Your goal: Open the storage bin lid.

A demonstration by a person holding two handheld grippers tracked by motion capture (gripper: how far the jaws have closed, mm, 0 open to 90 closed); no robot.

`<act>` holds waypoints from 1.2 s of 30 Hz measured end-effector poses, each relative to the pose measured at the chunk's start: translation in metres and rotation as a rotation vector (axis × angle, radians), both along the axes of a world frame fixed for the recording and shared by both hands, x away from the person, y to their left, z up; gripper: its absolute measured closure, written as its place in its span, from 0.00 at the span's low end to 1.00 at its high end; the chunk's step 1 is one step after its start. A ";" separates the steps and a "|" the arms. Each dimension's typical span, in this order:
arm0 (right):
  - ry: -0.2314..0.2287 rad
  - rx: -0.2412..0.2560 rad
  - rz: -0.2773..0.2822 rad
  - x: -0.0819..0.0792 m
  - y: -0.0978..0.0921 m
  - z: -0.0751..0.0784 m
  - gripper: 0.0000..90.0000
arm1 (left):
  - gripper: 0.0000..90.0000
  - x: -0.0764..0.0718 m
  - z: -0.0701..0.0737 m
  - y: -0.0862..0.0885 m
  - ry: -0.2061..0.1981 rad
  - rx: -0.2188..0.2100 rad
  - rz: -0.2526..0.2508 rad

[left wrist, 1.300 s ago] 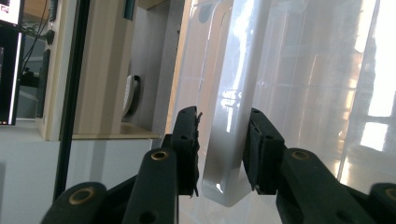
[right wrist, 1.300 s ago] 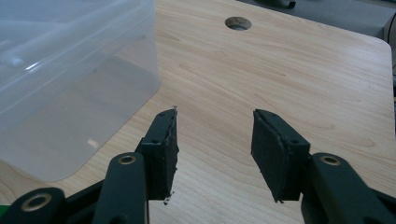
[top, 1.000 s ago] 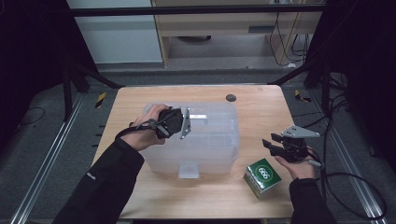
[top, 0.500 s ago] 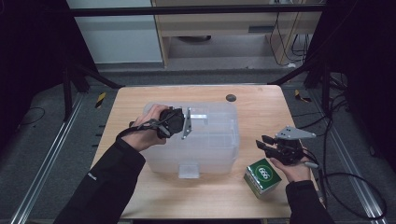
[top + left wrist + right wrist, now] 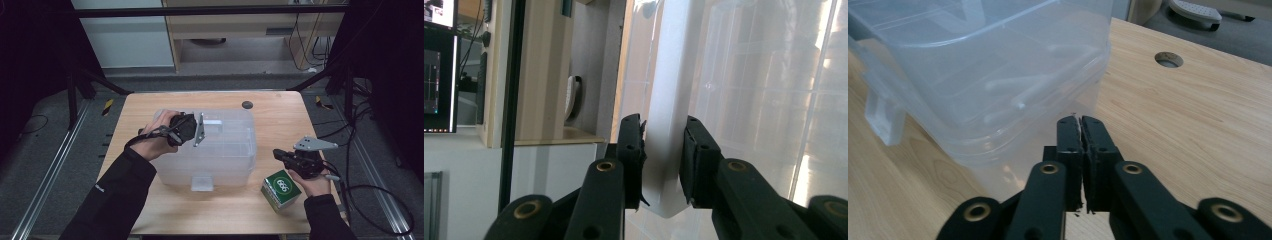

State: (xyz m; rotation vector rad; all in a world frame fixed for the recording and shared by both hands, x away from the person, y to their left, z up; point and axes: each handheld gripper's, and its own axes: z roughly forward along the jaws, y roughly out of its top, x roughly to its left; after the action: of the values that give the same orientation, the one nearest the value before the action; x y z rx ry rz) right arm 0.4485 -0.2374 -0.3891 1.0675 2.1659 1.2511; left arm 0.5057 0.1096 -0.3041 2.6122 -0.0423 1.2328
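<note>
Left hand-held gripper (image 5: 661, 165) clamps the clear box's (image 5: 220, 150) lid latch (image 5: 669, 125), while right hand-held gripper (image 5: 1082, 127) sits clenched empty just right of it.

I see a light wood surface (image 5: 280, 125) w/ a round hole (image 5: 247, 104), grey floor (image 5: 50, 145) around it, wooden cabinet (image 5: 240, 25) behind, dark sides, cables (image 5: 365, 125) at right.

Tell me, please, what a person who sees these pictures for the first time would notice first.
First comes the large clear plastic box in the middle of the wooden table. The left gripper is clamped on a white flap at the box's far left edge. The right gripper is shut on nothing near the box's right side, and a green and white cube sits at the table's near right corner, beside that hand.
</note>
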 end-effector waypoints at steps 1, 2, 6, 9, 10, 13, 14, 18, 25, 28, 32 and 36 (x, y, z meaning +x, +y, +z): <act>0.002 0.007 0.002 0.000 0.000 0.000 1.00 | 0.81 0.000 0.001 0.000 -0.001 0.001 0.003; 0.004 0.009 0.003 -0.001 0.001 0.001 1.00 | 0.81 0.002 0.002 0.000 0.000 -0.004 0.006; 0.009 0.019 0.011 -0.002 0.002 0.001 1.00 | 0.80 0.004 0.004 0.000 -0.006 -0.013 0.012; 0.008 0.018 0.018 -0.003 0.004 0.000 1.00 | 0.80 0.006 0.005 0.000 -0.007 -0.018 0.016; 0.013 0.018 0.021 -0.003 0.005 0.000 1.00 | 0.80 0.007 0.005 0.000 -0.008 -0.024 0.017; 0.012 0.018 0.031 -0.004 0.008 0.000 1.00 | 0.80 0.009 0.007 0.001 -0.009 -0.024 0.020; 0.012 0.023 0.034 -0.004 0.009 0.000 1.00 | 0.80 0.009 0.008 0.001 -0.008 -0.026 0.023; 0.020 0.021 0.046 -0.004 0.013 -0.003 1.00 | 0.80 0.015 0.012 0.000 -0.014 -0.033 0.031; 0.031 0.030 0.059 -0.004 0.017 -0.004 1.00 | 0.79 0.023 0.016 0.000 -0.021 -0.053 0.046; 0.027 0.034 0.065 -0.004 0.019 -0.004 1.00 | 0.79 0.028 0.018 0.001 -0.016 -0.076 0.052; 0.024 0.038 0.075 -0.005 0.022 -0.002 1.00 | 0.79 0.032 0.019 0.001 -0.020 -0.083 0.045; 0.021 0.036 0.083 -0.006 0.027 -0.001 1.00 | 0.78 0.034 0.020 0.000 -0.021 -0.088 0.066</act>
State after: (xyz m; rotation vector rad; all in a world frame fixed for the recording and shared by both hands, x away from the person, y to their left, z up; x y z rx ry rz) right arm 0.4428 -0.2106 -0.3897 1.0184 2.2318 1.3263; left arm 0.5402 0.1099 -0.2839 2.5444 0.0924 1.2537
